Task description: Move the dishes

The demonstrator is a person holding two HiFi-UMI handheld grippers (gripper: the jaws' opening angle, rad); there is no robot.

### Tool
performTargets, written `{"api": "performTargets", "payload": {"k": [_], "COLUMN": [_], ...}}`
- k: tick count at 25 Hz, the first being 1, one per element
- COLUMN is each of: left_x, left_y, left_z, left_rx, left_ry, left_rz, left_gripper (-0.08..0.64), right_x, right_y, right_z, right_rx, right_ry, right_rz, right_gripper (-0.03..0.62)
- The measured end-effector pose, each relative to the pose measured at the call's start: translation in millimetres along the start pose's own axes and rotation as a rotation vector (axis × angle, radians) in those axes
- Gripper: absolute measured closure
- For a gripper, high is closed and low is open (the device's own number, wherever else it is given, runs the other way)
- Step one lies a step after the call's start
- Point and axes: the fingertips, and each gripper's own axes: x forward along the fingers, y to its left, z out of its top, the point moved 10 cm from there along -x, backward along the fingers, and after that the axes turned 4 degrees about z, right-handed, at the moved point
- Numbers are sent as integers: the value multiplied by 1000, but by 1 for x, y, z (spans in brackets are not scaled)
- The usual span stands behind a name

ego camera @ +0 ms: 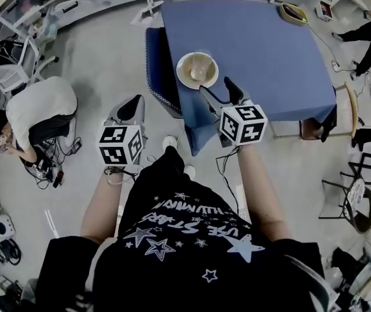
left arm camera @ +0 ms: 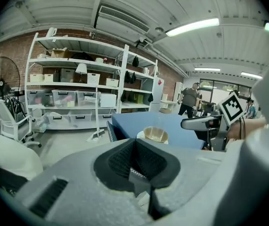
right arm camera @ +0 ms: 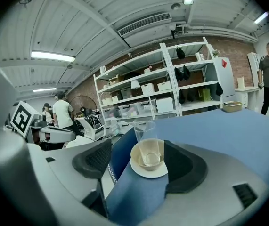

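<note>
A cream plate [ego camera: 186, 78] with a bowl [ego camera: 197, 70] and a clear glass [ego camera: 202, 60] stacked on it stands near the front left edge of the blue table [ego camera: 263, 44]. My right gripper [ego camera: 216, 88] is open just short of the stack. In the right gripper view the glass [right arm camera: 145, 134], bowl [right arm camera: 147, 155] and plate [right arm camera: 149, 170] show ahead between its dark pads [right arm camera: 96, 160], which touch nothing. My left gripper [ego camera: 132, 109] hangs over the floor left of the table, shut and empty, its pads [left arm camera: 125, 161] pressed together. The bowl [left arm camera: 155, 134] lies beyond it.
A blue chair [ego camera: 154, 64] is tucked at the table's left edge. A yellow-green dish [ego camera: 294, 13] sits at the far right corner. A white office chair [ego camera: 39, 109] and a crouching person are on the left floor, another chair [ego camera: 347, 106] on the right. Shelves [left arm camera: 77, 93] line the far wall.
</note>
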Motion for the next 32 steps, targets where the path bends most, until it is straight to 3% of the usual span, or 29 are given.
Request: {"api": "performTargets", "payload": {"k": [8,16,18,27,32], "left_x": [60,98,104,130,144], "left_y": [25,47,53,67,71], "left_z": [24,35,35,43,52], "left_rx": [-34,-45,-50,-60,-62], "left_ry": [13,33,40,35,14], "left_rz": [-14,-38,-44,-94,-141], "left_gripper": [540,540,540,540,540], "right_x": [66,106,110,108,101], "right_y": [-27,-30,-30,-31,-24], "right_z": [16,24,25,32,63], "right_rx": [-84,-216,-218,-176,-182], "right_ry": [99,110,115,128,92], "right_rz": [4,21,20,23,28], "right_gripper": [242,253,307,310,310]}}
